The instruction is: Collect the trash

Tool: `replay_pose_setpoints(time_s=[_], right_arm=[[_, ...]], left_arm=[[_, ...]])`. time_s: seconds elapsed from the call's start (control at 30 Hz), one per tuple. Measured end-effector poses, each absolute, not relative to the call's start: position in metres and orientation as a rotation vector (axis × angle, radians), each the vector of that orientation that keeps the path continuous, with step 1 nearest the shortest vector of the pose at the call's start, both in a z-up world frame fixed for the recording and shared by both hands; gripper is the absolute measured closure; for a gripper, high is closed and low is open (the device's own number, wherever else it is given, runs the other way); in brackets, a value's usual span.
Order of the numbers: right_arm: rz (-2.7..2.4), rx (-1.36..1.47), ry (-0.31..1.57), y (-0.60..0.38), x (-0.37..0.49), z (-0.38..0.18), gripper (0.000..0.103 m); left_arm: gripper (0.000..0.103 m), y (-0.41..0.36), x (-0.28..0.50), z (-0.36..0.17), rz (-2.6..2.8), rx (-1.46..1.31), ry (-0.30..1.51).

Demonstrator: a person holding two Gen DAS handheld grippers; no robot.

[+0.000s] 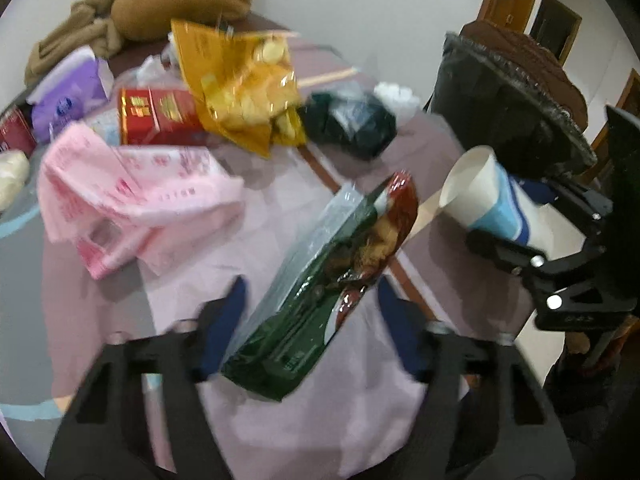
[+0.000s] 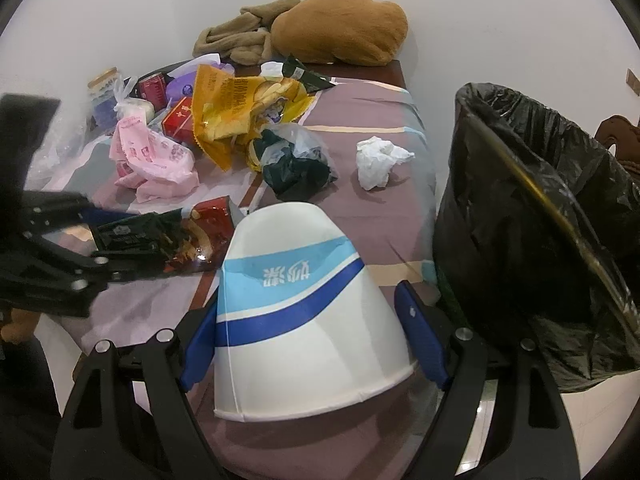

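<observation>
Paper cup point(image 2: 304, 320) between right gripper point(image 2: 310, 332) fingers point(image 2: 420, 340), bin point(image 2: 532, 216) beside

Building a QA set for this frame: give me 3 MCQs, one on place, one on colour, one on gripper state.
1. Where is the bin?
A. right of the table
B. left of the table
C. on the table

2. The crumpled tissue is:
A. pink
B. white
C. yellow

3. The right gripper:
A. is empty
B. holds a can
C. holds the paper cup

Answers: 1 A, the black-lined bin stands off the table's right edge; 2 B, it lies white on the cloth; 3 C, blue fingers flank the cup, lifted in the left view.
</observation>
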State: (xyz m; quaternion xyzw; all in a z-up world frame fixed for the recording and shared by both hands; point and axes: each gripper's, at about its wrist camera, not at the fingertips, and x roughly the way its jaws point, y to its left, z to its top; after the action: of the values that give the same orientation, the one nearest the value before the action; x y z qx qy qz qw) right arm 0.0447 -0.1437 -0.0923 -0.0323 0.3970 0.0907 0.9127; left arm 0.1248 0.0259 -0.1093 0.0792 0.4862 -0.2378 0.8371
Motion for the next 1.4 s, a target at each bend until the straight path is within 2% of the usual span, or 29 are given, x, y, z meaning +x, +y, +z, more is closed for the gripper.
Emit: replay_pose_setpoints(time_s=[0.13,0.17,0.67,0.97,1.23,1.4], right_arm=[[0.189,-0.063,0.814,-0.143,0.045,-0.092,0.023],[0.188,-0.063,0.811,-0.142,0.044,-0.092,0.023],[0.187,-0.092,0.762,-0.135,0.039,-0.077,0.023],[0.156,-0.134,0.642,-0.142,0.029,-0.041,0.023],[-0.020,-0.128,0.482,-0.203,0.018,0.012,0.023],[-0.122,-0.057,0.526,-0.259,0.033,0.009,0.023]], left_arm=[[0.082,0.032,0.119,-0.108,-0.505,0.155,1.004],[0.086,0.034,0.117,-0.105,-0.506,0.152,0.994],[0.087,0.051,0.086,-0.058,-0.322,0.164,0.830],[0.087,0.052,0.086,-0.043,-0.309,0.122,0.780],[0.087,0.033,0.092,-0.017,-0.342,0.084,0.710],[0.087,0.002,0.097,0.002,-0.409,0.090,0.666]])
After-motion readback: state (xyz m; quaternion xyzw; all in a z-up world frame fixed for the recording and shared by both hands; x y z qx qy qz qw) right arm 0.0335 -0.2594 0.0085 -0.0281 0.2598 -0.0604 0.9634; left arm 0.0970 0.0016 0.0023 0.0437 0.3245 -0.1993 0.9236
